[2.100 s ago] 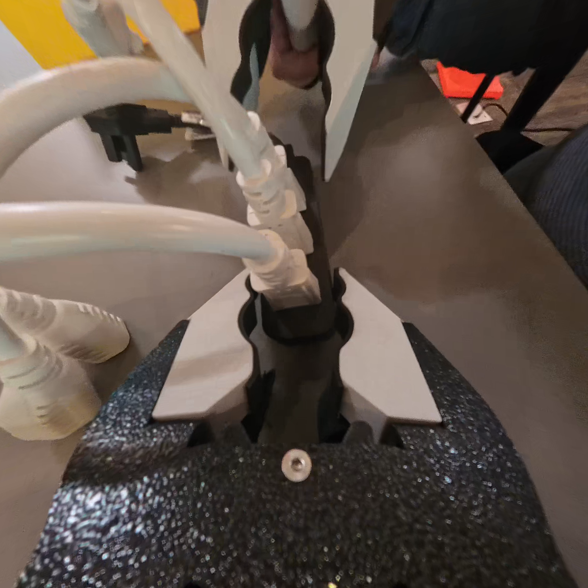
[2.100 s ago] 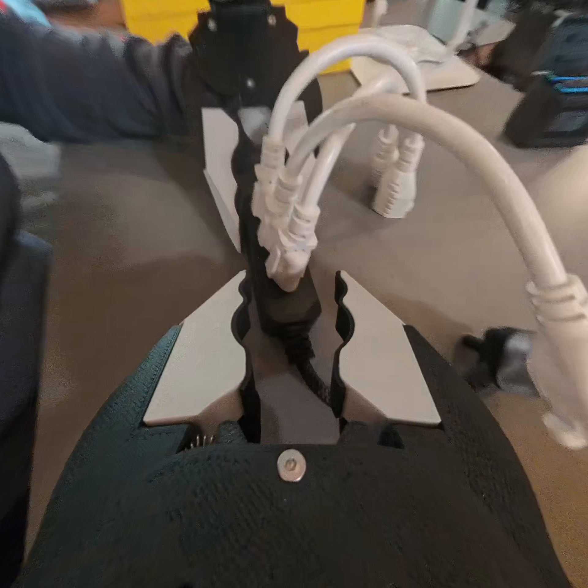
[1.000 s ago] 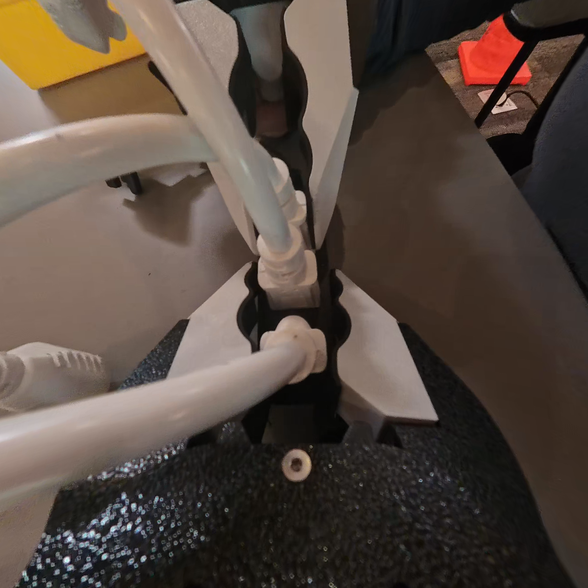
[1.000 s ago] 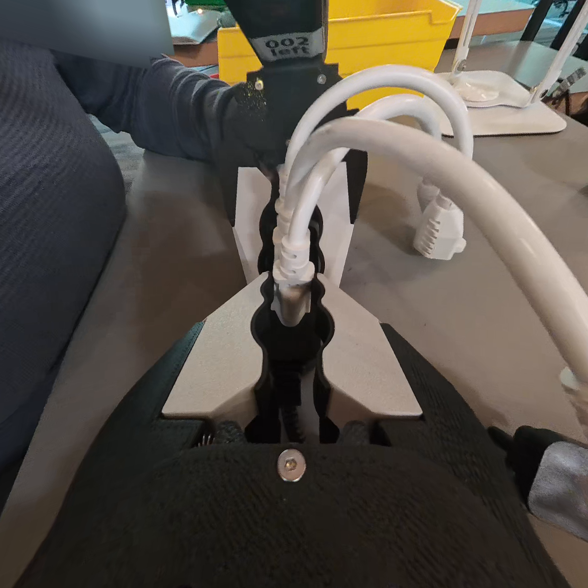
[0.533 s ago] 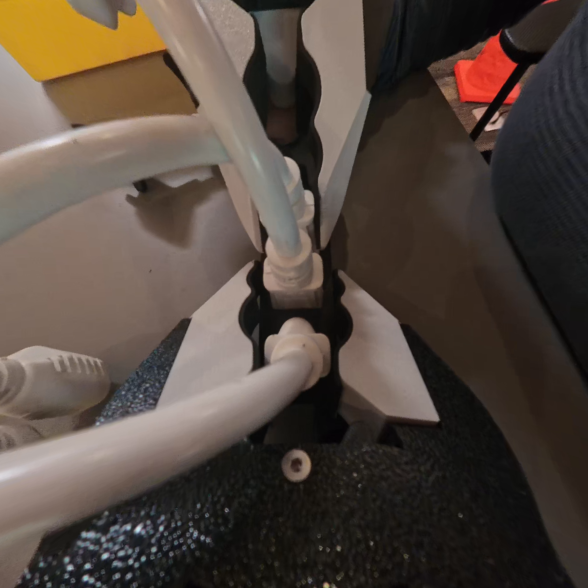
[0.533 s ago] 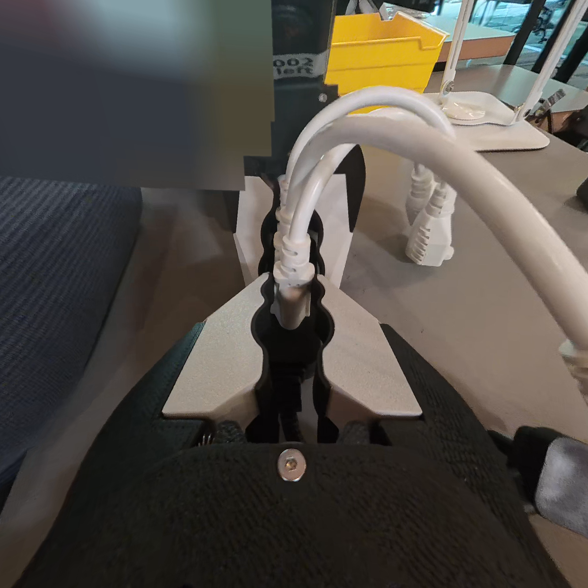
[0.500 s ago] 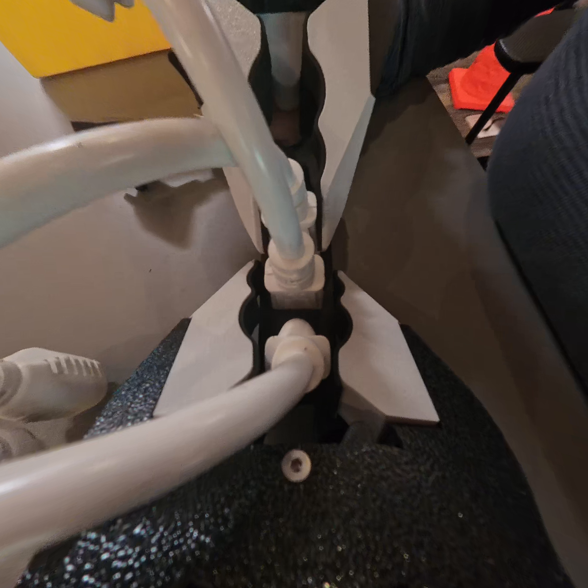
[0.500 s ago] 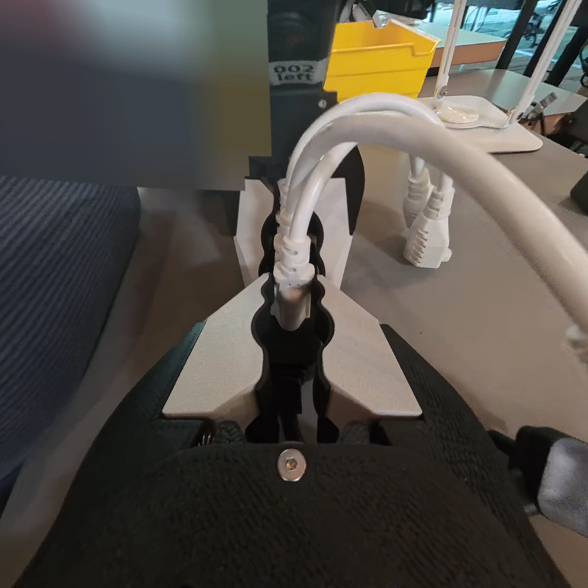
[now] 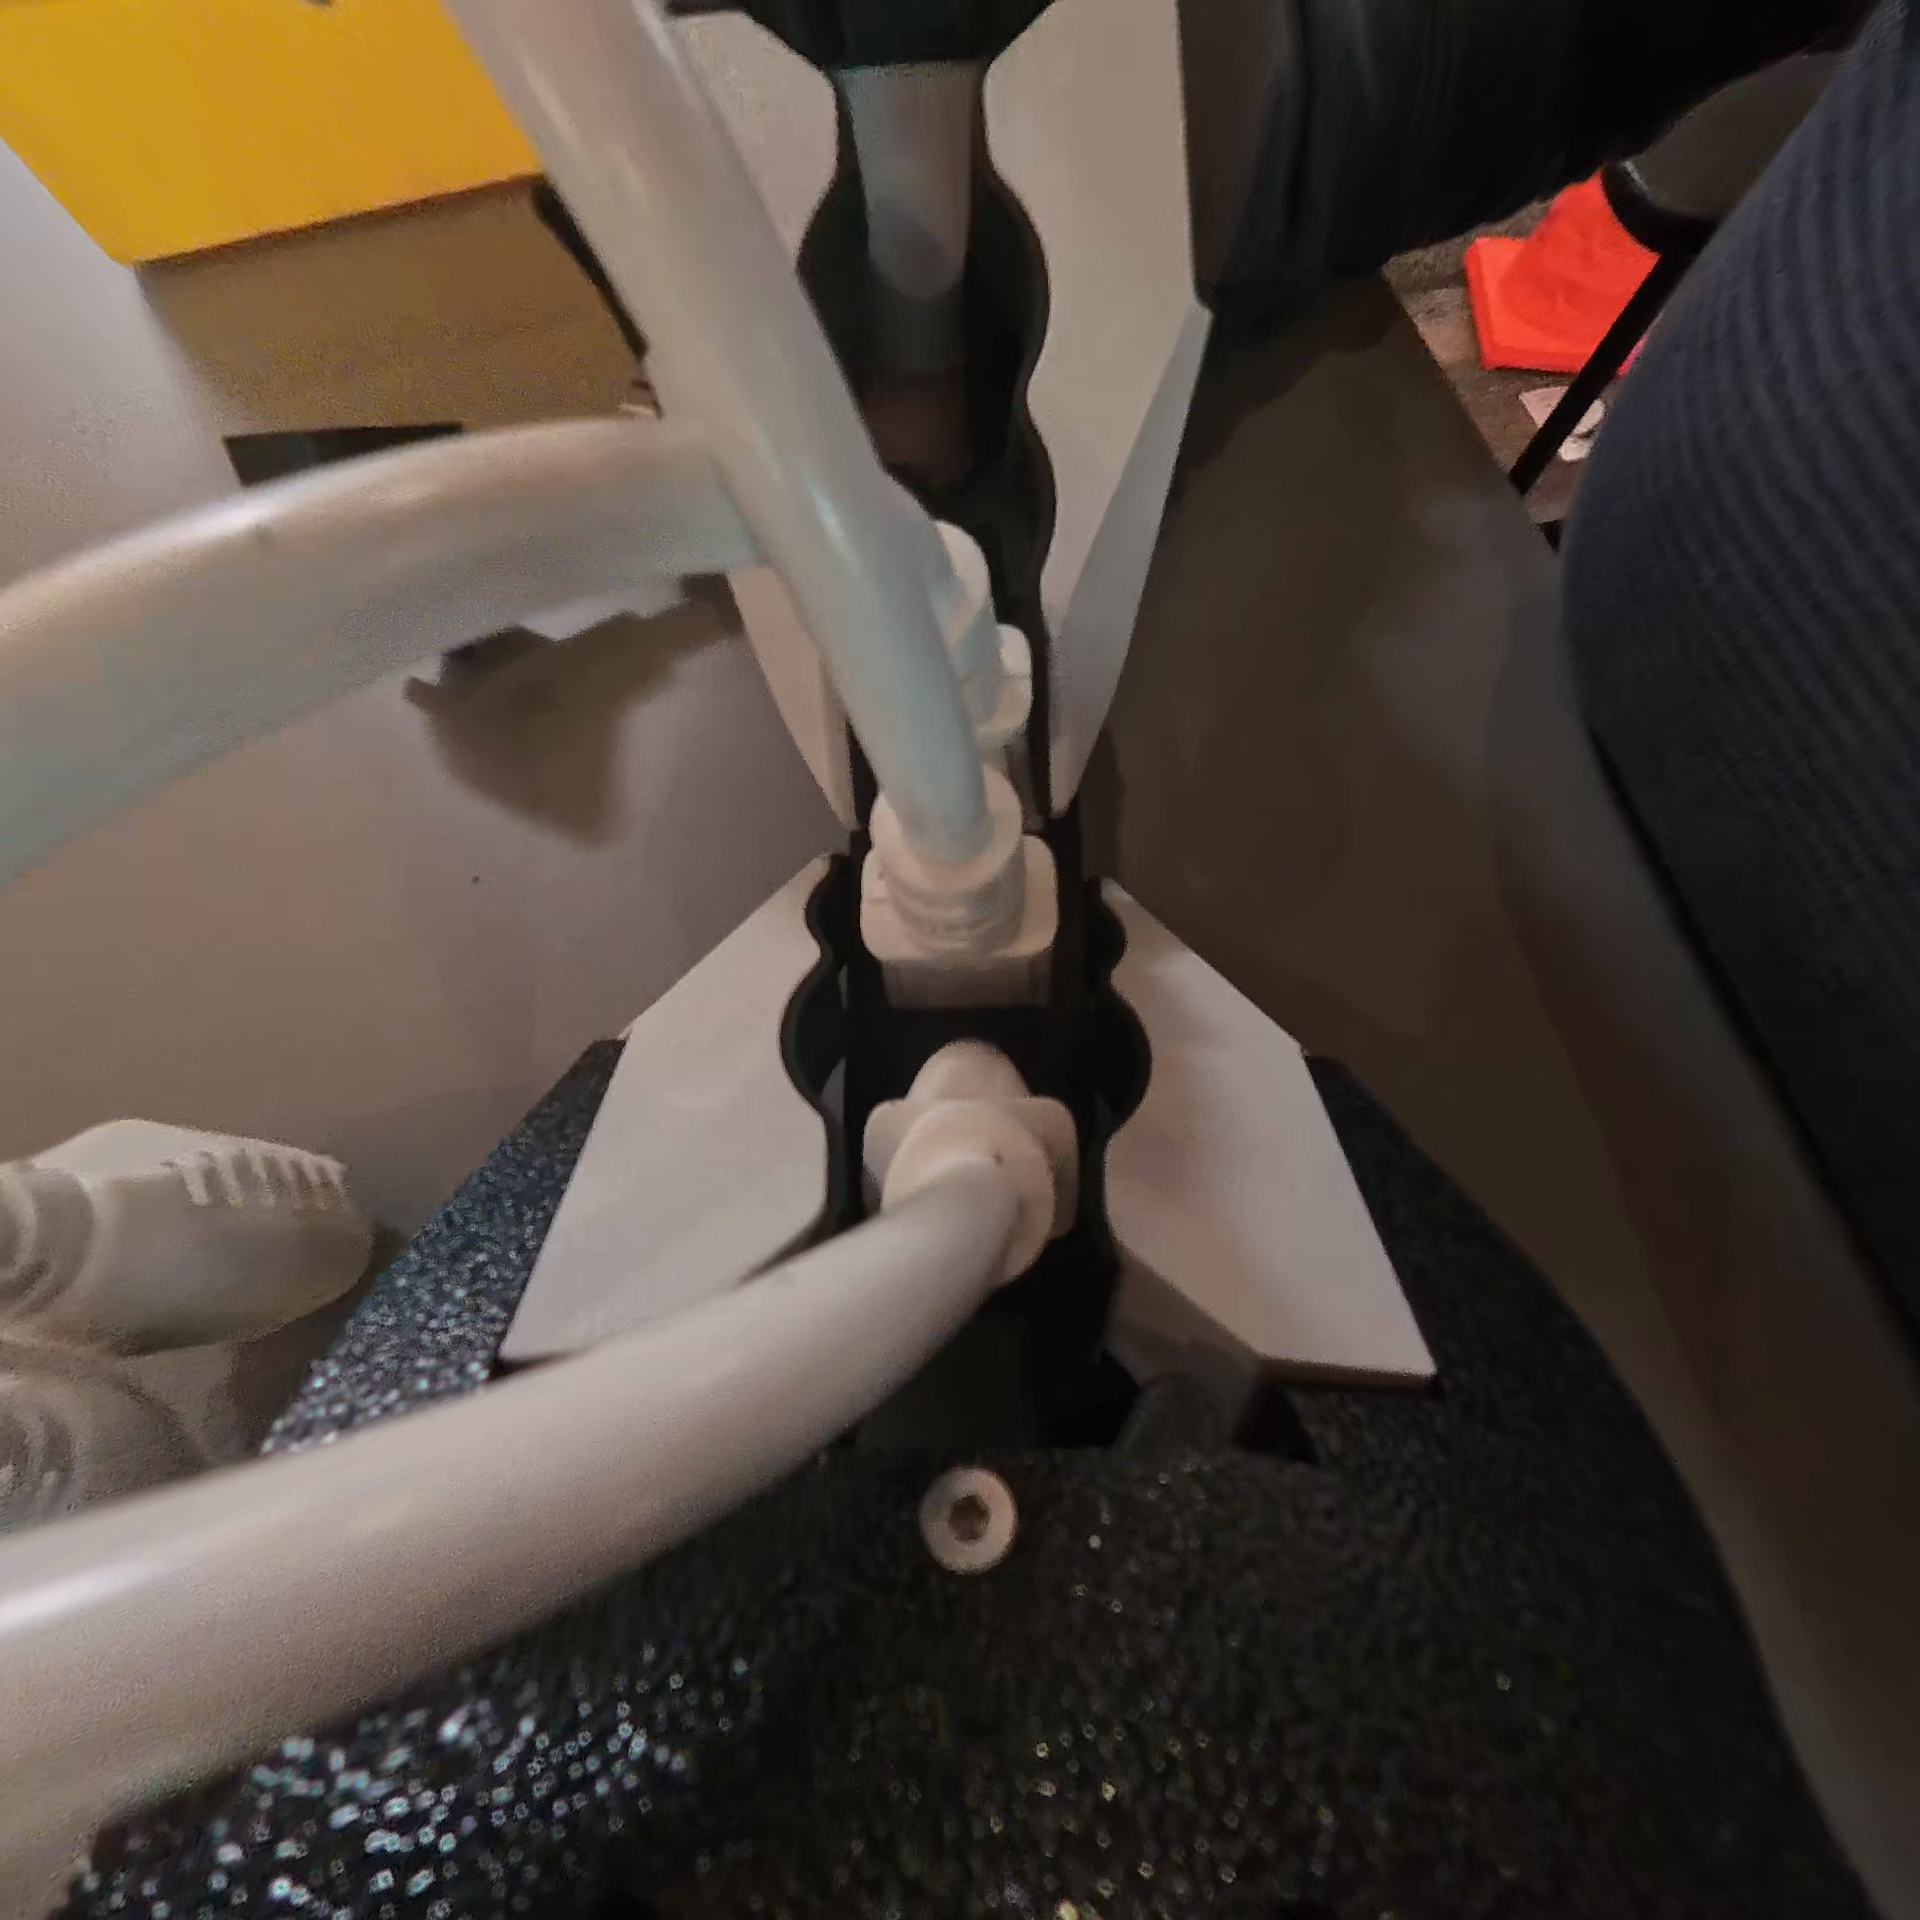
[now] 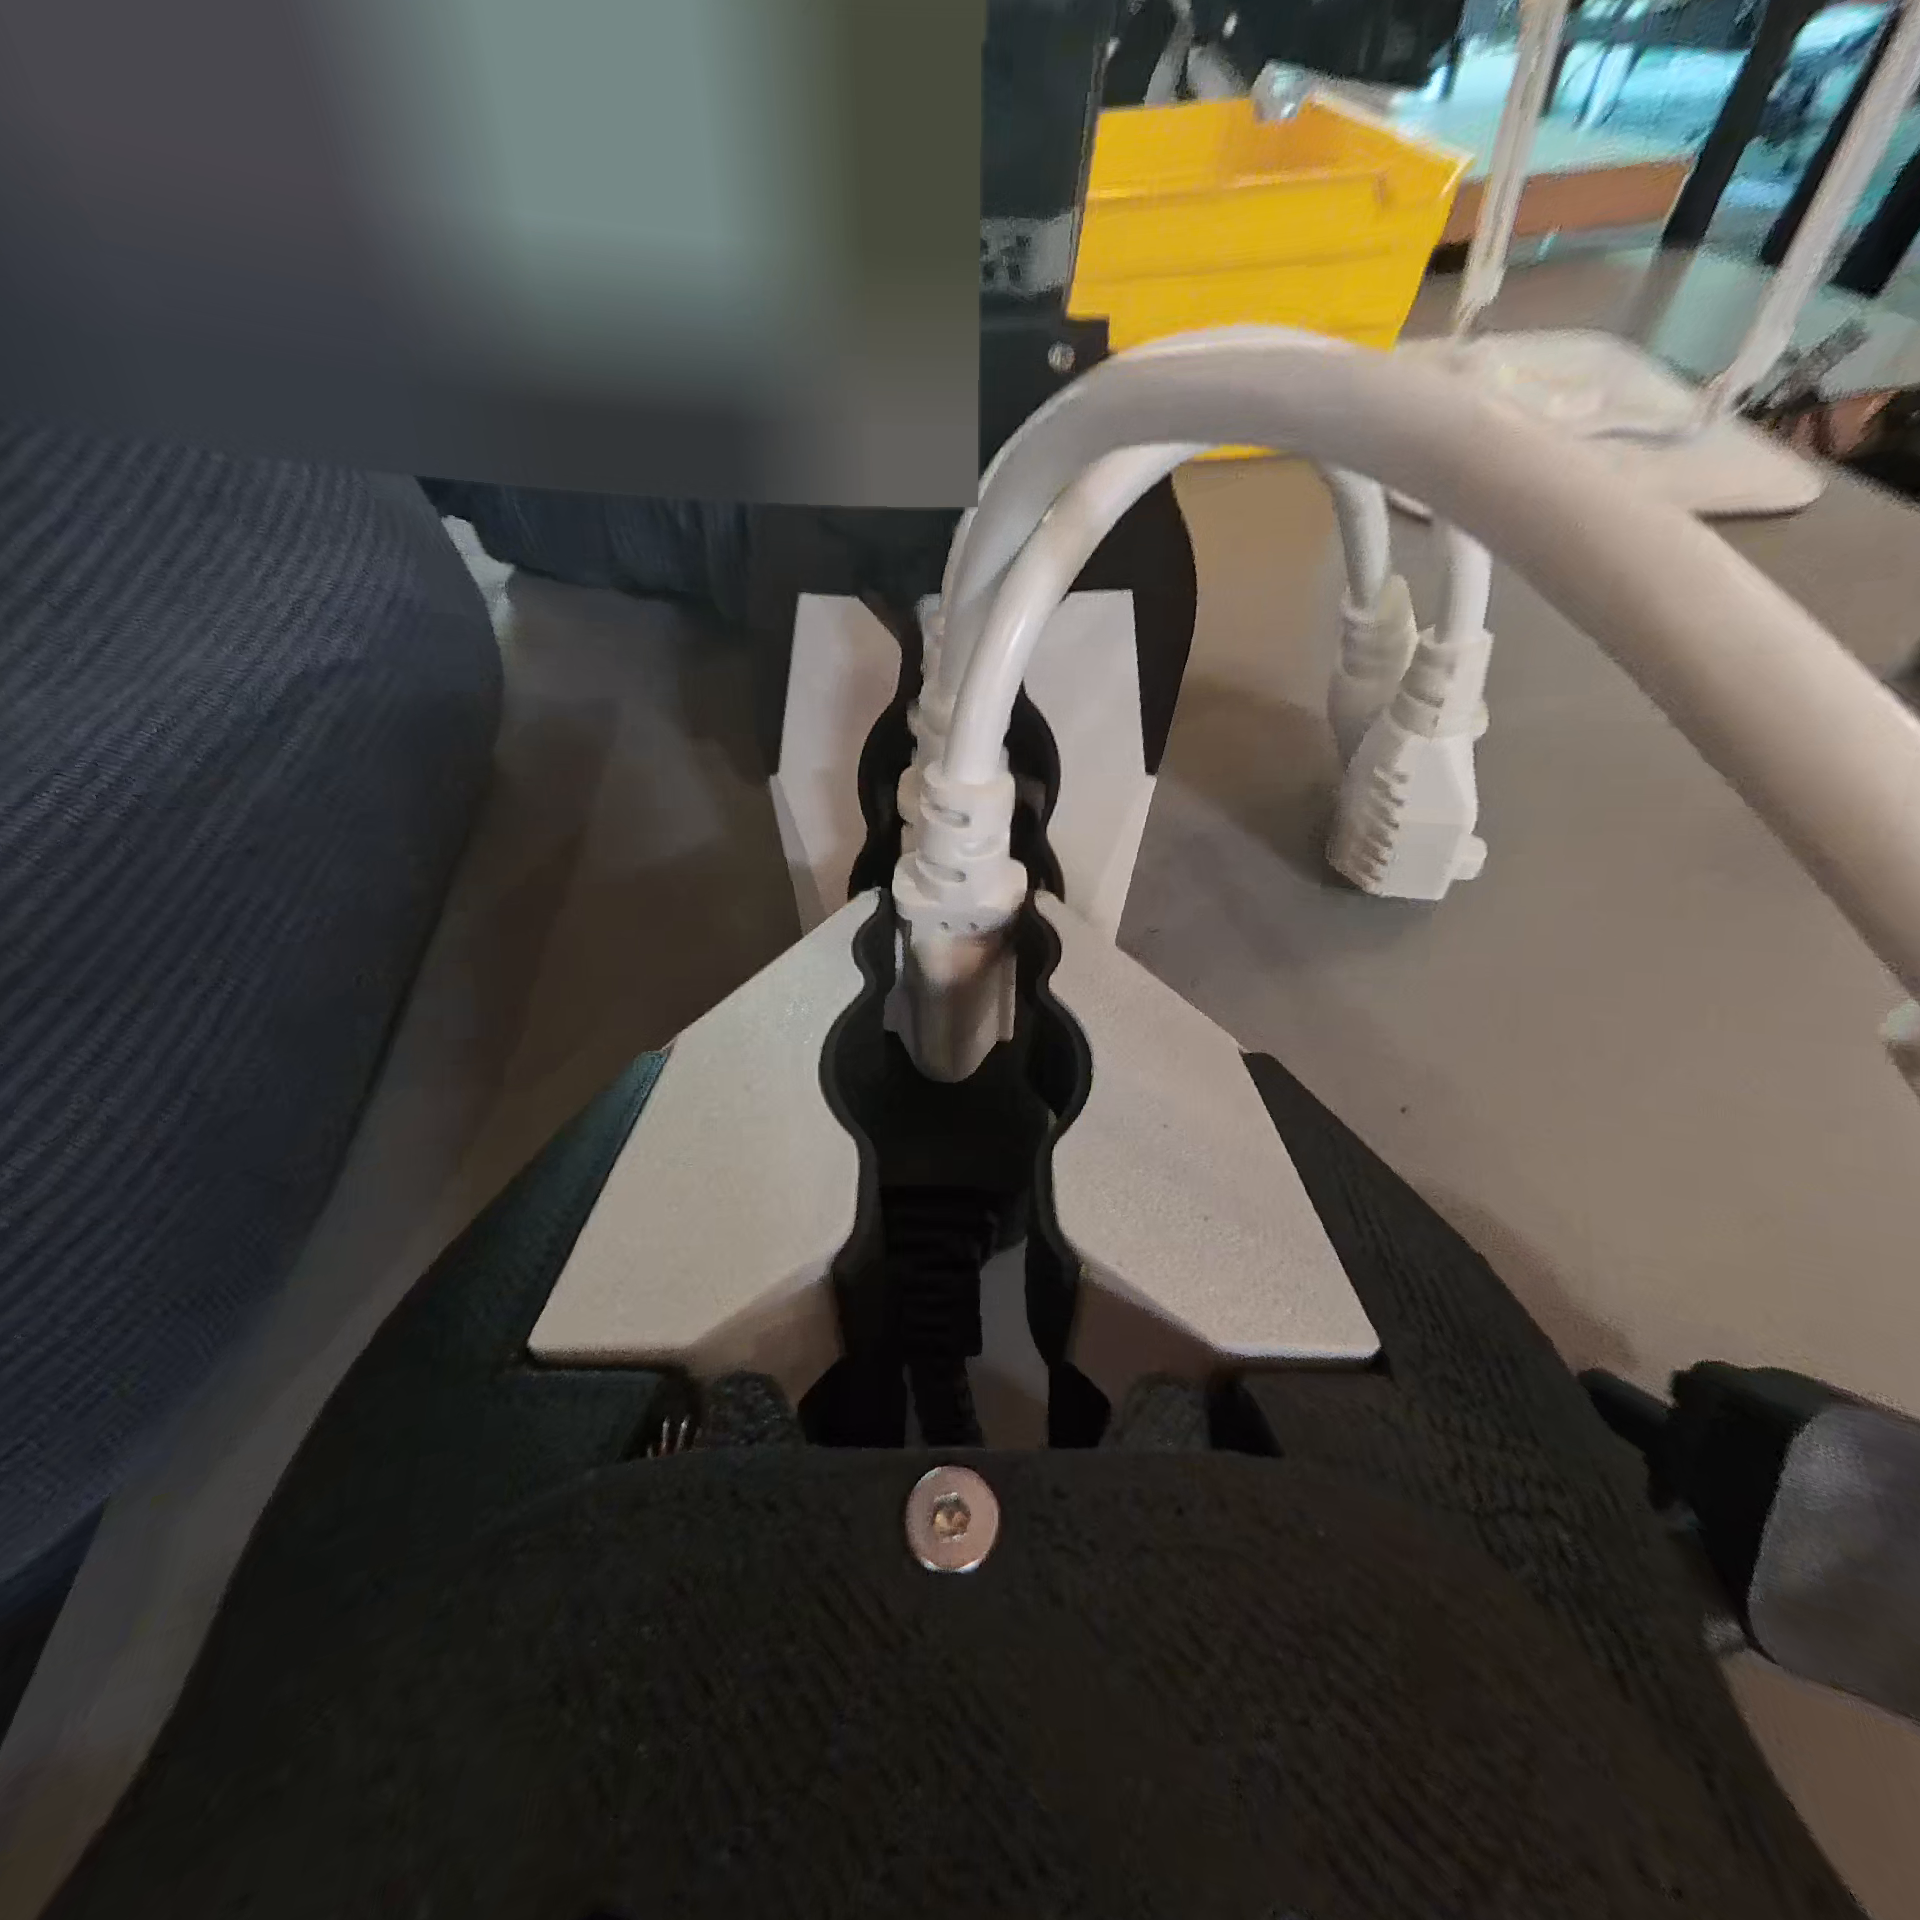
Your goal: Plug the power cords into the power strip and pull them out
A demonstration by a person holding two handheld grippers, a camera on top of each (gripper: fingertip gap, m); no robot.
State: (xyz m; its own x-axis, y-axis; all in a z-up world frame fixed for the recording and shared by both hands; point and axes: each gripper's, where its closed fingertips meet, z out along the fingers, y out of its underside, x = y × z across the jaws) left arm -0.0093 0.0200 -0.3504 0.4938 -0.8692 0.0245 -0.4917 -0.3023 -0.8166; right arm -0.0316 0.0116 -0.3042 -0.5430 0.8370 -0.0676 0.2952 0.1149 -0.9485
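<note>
My left gripper (image 9: 961, 873) and right gripper (image 10: 951, 914) face each other tip to tip above the grey table (image 9: 312, 935). The left is shut on a narrow dark power strip, where a thick white cord (image 9: 520, 1455) leaves it. A white plug (image 9: 961, 914) sits at its tips. The right is shut on another white plug (image 10: 951, 966), whose cord (image 10: 1039, 582) arcs upward. The strip is almost hidden between the fingers. The right gripper's fingers (image 9: 1112, 416) show in the left wrist view, and the left gripper's fingers (image 10: 1091, 748) show in the right wrist view.
Two loose white plugs (image 10: 1403, 790) stand on the table beyond the grippers and also show in the left wrist view (image 9: 208, 1216). A yellow bin (image 10: 1257, 218) and a white lamp base (image 10: 1662, 447) stand at the back. A person's dark clothing (image 10: 208, 779) is close by. An orange cone (image 9: 1548, 291) is on the floor. Some 4 cm of space lies between my two pairs of fingers.
Both grippers have moved together with the strip and plugs toward the person, whose dark clothing now fills more of each view. Both grips are unchanged.
</note>
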